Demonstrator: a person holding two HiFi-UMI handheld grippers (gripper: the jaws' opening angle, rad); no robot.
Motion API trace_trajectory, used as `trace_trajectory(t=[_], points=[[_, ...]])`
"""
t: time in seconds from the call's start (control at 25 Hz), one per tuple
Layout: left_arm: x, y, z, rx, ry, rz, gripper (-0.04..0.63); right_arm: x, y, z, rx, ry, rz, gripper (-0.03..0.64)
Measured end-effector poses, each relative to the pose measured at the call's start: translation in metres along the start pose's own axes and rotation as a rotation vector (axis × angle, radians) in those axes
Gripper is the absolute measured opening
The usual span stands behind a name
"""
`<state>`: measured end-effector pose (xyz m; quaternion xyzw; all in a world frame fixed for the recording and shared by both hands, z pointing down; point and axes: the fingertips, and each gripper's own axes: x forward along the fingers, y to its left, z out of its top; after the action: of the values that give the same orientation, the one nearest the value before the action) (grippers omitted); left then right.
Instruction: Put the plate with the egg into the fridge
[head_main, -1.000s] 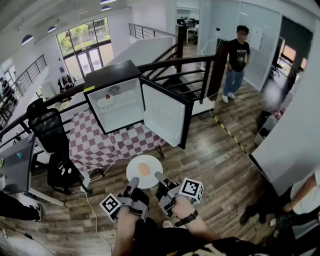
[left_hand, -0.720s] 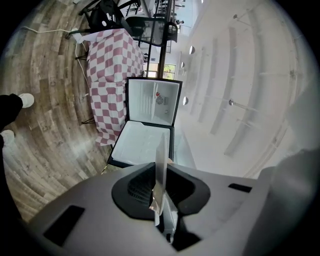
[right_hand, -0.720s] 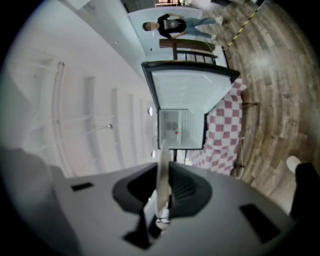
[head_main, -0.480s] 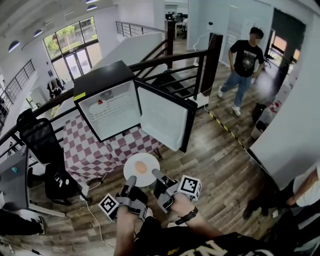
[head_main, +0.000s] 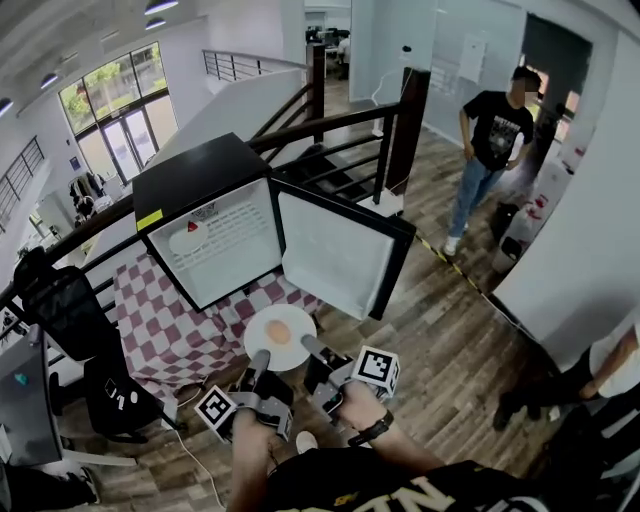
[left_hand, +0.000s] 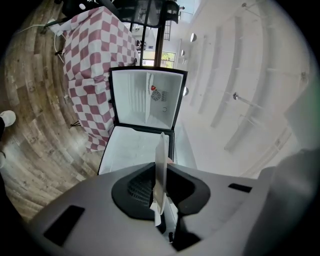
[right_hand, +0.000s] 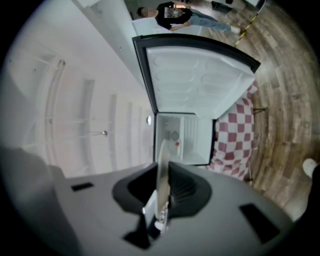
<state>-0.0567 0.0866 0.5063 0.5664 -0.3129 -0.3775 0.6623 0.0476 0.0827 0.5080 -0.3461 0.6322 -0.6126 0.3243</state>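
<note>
Your left gripper (head_main: 261, 357) and right gripper (head_main: 309, 345) were clamped on the plate's (head_main: 281, 338) near rim, the open fridge (head_main: 215, 240) just beyond, slightly left.

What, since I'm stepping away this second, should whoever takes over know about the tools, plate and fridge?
Tools: left tool shut on the round white plate at its near-left rim; right tool shut on its near-right rim.
The brownish egg sits mid-plate; plate held before the black mini fridge, its door open.
Done: plate lifted, fridge open.
Left: slide plate inside, release.

Open-plan office: desk chair (head_main: 62, 305), stair railing (head_main: 340, 119), glazed entrance (head_main: 125, 143).
</note>
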Motion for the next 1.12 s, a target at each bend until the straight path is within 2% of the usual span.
trace_trajectory(t=[0.32,0.52,0.68,0.84,1.0,1.12], points=[[0.02,-0.005,0.03,-0.007,0.068,0.015,0.048,0.033,0.003,0.003,-0.032,-0.058,-0.018,0.051],[0.023,0.001,0.043,-0.024,0.073,0.029,0.048,0.042,-0.002,-0.002,-0.031,-0.066,-0.047,0.051],[0.03,0.006,0.049,-0.04,0.063,0.051,0.048,0.053,-0.008,0.003,-0.013,-0.049,-0.061,0.051],[0.054,0.006,0.062,-0.011,0.031,0.06,0.048,0.076,-0.013,0.022,-0.035,-0.005,-0.065,0.051],[0.09,0.015,0.074,0.037,0.003,0.069,0.048,0.107,-0.027,0.049,-0.101,0.056,-0.137,0.051],[0.117,0.013,0.087,0.062,-0.038,0.064,0.048,0.133,-0.03,0.069,-0.078,0.093,-0.135,0.051]])
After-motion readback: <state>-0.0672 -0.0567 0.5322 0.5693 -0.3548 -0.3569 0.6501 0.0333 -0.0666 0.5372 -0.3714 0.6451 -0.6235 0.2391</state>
